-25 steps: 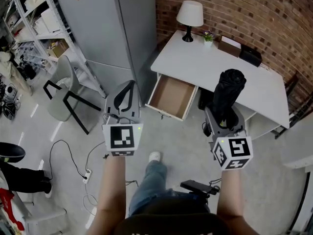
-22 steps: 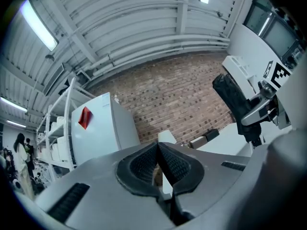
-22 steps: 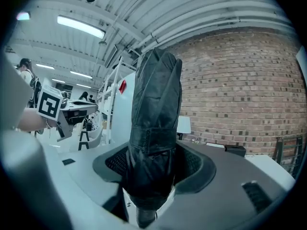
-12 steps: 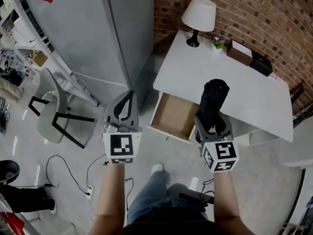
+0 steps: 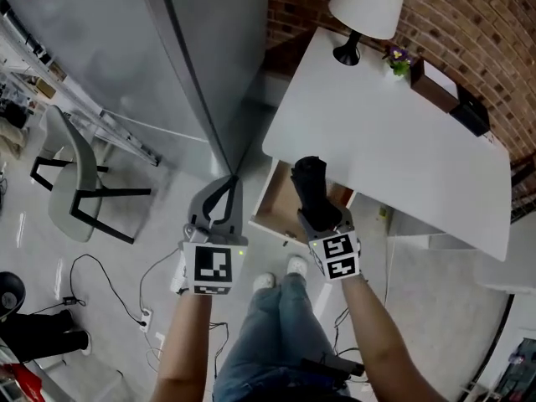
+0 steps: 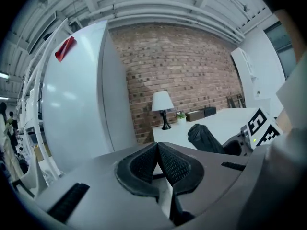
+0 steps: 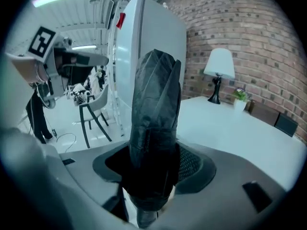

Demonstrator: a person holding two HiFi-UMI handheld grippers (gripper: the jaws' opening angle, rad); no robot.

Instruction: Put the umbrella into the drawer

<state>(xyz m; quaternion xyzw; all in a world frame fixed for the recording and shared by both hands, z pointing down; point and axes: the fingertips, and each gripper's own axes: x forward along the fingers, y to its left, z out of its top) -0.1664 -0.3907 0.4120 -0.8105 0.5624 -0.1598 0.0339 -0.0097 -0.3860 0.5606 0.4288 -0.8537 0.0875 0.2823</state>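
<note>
A black folded umbrella (image 5: 309, 182) stands up from my right gripper (image 5: 321, 214), whose jaws are shut on its lower part. In the head view it overlaps the open drawer (image 5: 274, 204) at the white desk's (image 5: 394, 141) near left corner; the drawer's brown inside looks empty. In the right gripper view the umbrella (image 7: 155, 114) fills the middle, clamped between the pads of that gripper (image 7: 152, 172). My left gripper (image 5: 226, 193) is left of the drawer, shut and holding nothing; its pads meet (image 6: 158, 163). The umbrella (image 6: 205, 138) also shows at right in the left gripper view.
A tall grey cabinet (image 5: 197, 65) stands left of the desk. On the desk's far end are a white lamp (image 5: 366, 5), a small plant (image 5: 399, 58) and a dark box (image 5: 469, 114). A grey chair (image 5: 65, 177) and floor cables (image 5: 126, 287) lie to the left.
Both grippers have come forward and down to the desk. The umbrella, earlier over the floor right of the drawer, now sits over the open drawer. The left gripper is close beside the drawer's left edge.
</note>
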